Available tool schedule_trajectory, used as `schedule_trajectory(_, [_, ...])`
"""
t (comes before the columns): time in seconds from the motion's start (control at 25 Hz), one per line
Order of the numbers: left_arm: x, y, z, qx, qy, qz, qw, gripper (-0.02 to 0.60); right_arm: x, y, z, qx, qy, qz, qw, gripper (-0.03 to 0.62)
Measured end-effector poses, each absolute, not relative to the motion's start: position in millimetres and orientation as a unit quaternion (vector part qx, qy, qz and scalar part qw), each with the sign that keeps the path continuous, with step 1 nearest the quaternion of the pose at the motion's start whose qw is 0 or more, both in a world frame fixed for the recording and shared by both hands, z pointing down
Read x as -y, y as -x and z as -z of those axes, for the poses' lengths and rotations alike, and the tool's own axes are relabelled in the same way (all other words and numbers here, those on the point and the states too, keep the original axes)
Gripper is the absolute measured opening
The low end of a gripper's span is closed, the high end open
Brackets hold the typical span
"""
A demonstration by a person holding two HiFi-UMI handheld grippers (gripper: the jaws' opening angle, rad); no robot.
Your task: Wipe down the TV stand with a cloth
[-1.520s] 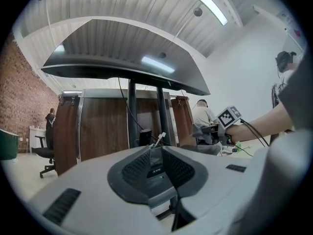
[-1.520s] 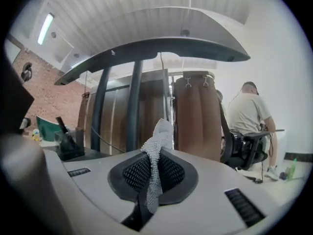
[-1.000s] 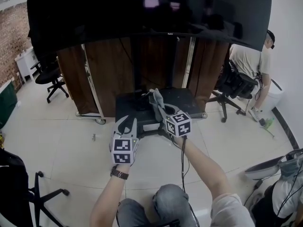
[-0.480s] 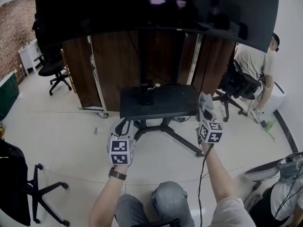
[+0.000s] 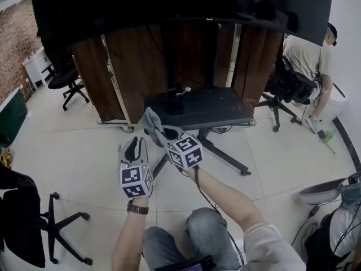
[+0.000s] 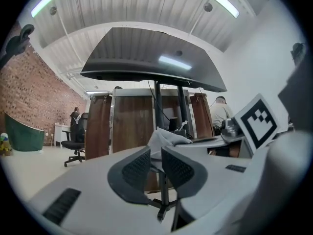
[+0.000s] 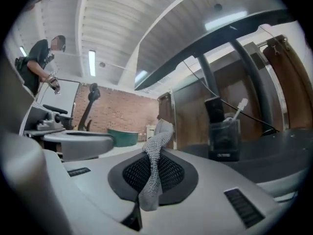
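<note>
Grey mesh cloth [image 7: 154,173]: pinched in my right hand-held gripper [image 5: 163,133], TV stand [image 5: 217,110] just ahead; left hand-held gripper [image 5: 135,148] narrow, empty. Risk, I judge: the thin pinch slips mid-wipe, or the sweep topples the holder [image 7: 224,140] beyond.

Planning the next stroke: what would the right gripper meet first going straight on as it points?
Probably the wooden panel, with its cloth passing just left of the shelf; depth unclear.

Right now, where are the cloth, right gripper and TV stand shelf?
cloth [image 5: 150,122]: head view, its bunched upper part.
right gripper [image 5: 162,133]: head view, between its fingertips.
TV stand shelf [image 5: 217,107]: head view, bare top surface.
</note>
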State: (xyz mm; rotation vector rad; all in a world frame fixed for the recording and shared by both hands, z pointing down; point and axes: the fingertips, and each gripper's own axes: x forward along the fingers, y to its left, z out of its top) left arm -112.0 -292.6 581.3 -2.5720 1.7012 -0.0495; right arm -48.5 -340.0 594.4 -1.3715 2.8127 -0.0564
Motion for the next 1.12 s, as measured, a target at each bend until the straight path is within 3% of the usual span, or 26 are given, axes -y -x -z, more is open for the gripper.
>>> schedule_trajectory(0.16, [289, 110, -586, -0.545, 0.837, 0.025, 0.037, 0.086, 343, -60, -613, -0.854, 0.52, 0.022, -0.001, 0.025])
schedule_trajectory(0.44, [289, 87, -606, -0.533, 0.845, 0.031, 0.042, 0.079, 285, -356, -641, -0.668, 0.744, 0.004, 0.002, 0.025])
schedule_trajectory(0.56, [293, 73, -626, -0.525, 0.85, 0.038, 0.034, 0.078, 264, -408, -684, -0.618, 0.786, 0.013, -0.022, 0.025])
schedule_trajectory(0.68, [295, 61, -650, -0.516, 0.855, 0.043, 0.027, 0.078, 268, -359, -735, -0.658, 0.751, 0.022, -0.051, 0.025])
schedule_trajectory(0.88, [293, 70, -686, -0.529, 0.847, 0.057, 0.024, 0.058, 323, -184, -787, -0.759, 0.65, 0.021, -0.035, 0.025])
schedule_trajectory(1.12, [321, 68, -703, -0.517, 0.851, 0.062, 0.061, 0.081, 437, -57, -773, -0.807, 0.59, -0.02, -0.009, 0.025])
